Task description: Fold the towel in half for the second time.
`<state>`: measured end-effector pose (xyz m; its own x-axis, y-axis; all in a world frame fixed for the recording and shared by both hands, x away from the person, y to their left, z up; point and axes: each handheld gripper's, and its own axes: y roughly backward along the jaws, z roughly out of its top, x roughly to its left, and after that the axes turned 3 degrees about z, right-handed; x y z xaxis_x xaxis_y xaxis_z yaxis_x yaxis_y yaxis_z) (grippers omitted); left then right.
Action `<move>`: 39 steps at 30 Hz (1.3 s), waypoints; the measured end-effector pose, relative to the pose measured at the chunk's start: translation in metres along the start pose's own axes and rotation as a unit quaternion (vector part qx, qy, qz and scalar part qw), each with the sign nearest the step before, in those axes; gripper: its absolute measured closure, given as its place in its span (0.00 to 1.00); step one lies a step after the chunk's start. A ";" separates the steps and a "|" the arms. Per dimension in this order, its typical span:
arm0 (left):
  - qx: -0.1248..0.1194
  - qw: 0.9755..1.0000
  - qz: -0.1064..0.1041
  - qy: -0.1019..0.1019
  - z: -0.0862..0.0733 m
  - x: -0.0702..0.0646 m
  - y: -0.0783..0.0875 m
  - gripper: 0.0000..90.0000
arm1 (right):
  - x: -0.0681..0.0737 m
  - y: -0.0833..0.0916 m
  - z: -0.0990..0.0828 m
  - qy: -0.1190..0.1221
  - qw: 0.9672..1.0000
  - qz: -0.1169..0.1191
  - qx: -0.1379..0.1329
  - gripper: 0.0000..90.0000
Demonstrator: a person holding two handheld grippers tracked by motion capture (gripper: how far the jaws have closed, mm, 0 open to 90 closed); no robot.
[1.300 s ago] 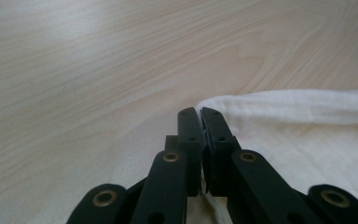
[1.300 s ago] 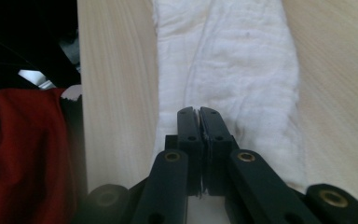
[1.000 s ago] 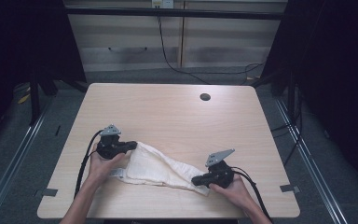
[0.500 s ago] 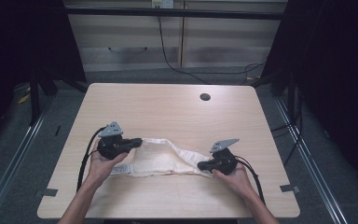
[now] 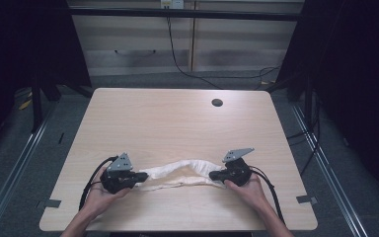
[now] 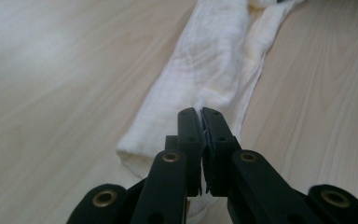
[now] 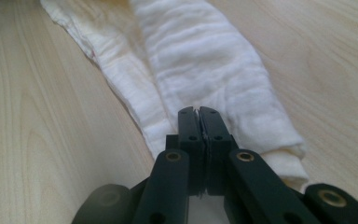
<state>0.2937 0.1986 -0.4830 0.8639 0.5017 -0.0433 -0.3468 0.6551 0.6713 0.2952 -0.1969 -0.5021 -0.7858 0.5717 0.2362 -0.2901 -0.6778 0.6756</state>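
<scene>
A white cloth [image 5: 180,174] lies bunched into a long band across the near part of the wooden table [image 5: 177,118]. My left gripper [image 5: 142,176] is shut on the cloth's left end, and my right gripper [image 5: 213,175] is shut on its right end. In the left gripper view the black jaws [image 6: 200,114] pinch a fold of the cloth [image 6: 214,70], which stretches away over the wood. The right gripper view has the jaws [image 7: 198,112] closed on an edge of the cloth [image 7: 200,60], with two folded layers running away from them.
A dark round cable hole [image 5: 217,102] sits near the table's far edge. Cables trail from both grippers off the near edge. A cabinet [image 5: 177,44] stands beyond the table, with dark floor on both sides.
Both grippers have drawn the cloth's near edge away from me, folding the spread cloth into a narrow band. The left gripper has shifted along the table; the right one has moved slightly farther from me.
</scene>
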 end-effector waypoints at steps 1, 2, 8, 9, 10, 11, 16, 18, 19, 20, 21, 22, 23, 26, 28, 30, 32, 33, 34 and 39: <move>0.004 1.000 -0.001 0.003 -0.003 0.000 -0.001 0.97 | 0.001 0.000 -0.001 -0.002 1.000 -0.001 -0.001 0.98; 0.008 1.000 0.001 0.006 -0.006 0.001 -0.001 0.97 | 0.001 0.000 -0.001 -0.001 1.000 -0.003 -0.003 0.98; 0.016 1.000 0.004 0.008 -0.009 -0.001 -0.005 0.97 | 0.005 0.005 -0.005 0.010 1.000 -0.024 -0.005 0.98; 0.018 1.000 0.005 0.009 -0.009 -0.001 -0.005 0.97 | 0.006 0.006 -0.005 0.009 1.000 -0.027 -0.005 0.98; 0.018 1.000 0.005 0.012 -0.010 -0.001 -0.006 0.97 | 0.006 0.009 -0.007 0.010 0.999 -0.031 -0.005 0.98; 0.016 1.000 0.005 0.010 -0.010 -0.002 -0.006 0.97 | 0.006 0.011 -0.009 0.009 0.999 -0.035 -0.005 0.98; 0.012 0.999 0.011 0.028 -0.011 -0.002 -0.007 0.97 | 0.010 0.028 -0.023 0.002 0.998 -0.058 -0.022 0.98; 0.013 1.000 0.013 0.019 -0.011 -0.003 -0.007 0.97 | 0.012 0.032 -0.028 0.000 0.998 -0.061 -0.023 0.98; 0.012 1.000 0.012 0.022 -0.012 -0.002 -0.007 0.97 | 0.013 0.034 -0.030 -0.001 0.998 -0.059 -0.023 0.98; 0.010 1.000 0.010 0.024 -0.012 -0.002 -0.007 0.97 | 0.014 0.035 -0.032 -0.001 0.998 -0.061 -0.024 0.98; 0.011 1.000 0.014 0.021 -0.012 -0.003 -0.007 0.97 | 0.014 0.036 -0.034 -0.002 0.998 -0.061 -0.023 0.98; 0.011 1.000 0.016 0.021 -0.012 -0.004 -0.007 0.97 | 0.015 0.036 -0.035 -0.005 0.998 -0.059 -0.023 0.98; 0.012 1.000 0.015 0.020 -0.012 -0.003 -0.007 0.97 | 0.016 0.036 -0.036 -0.005 0.998 -0.059 -0.023 0.98; 0.010 1.000 0.017 0.021 -0.012 -0.001 -0.008 0.97 | 0.015 0.036 -0.037 -0.007 0.998 -0.059 -0.024 0.98; 0.004 0.999 0.020 0.031 -0.011 0.000 -0.010 0.97 | 0.013 0.036 -0.038 -0.014 0.998 -0.057 -0.026 0.98; 0.001 0.999 0.020 0.040 -0.010 0.003 -0.013 0.97 | 0.010 0.035 -0.037 -0.019 0.998 -0.061 -0.030 0.98; -0.002 0.999 0.025 0.043 -0.008 0.006 -0.015 0.97 | 0.007 0.034 -0.036 -0.027 0.997 -0.063 -0.035 0.98; -0.001 0.999 0.025 0.043 -0.007 0.008 -0.016 0.97 | 0.005 0.033 -0.035 -0.027 0.997 -0.067 -0.036 0.98; -0.003 0.999 0.027 0.046 -0.006 0.008 -0.017 0.97 | 0.003 0.031 -0.032 -0.027 0.996 -0.072 -0.035 0.98; -0.011 0.997 0.033 0.074 -0.001 0.018 -0.026 0.96 | -0.005 0.025 -0.025 -0.033 0.995 -0.081 -0.041 0.98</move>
<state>0.3176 0.1909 -0.5014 0.7761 0.6209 -0.1099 -0.4100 0.6293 0.6603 0.2781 -0.2286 -0.5042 -0.6882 0.7036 0.1770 -0.4558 -0.6091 0.6491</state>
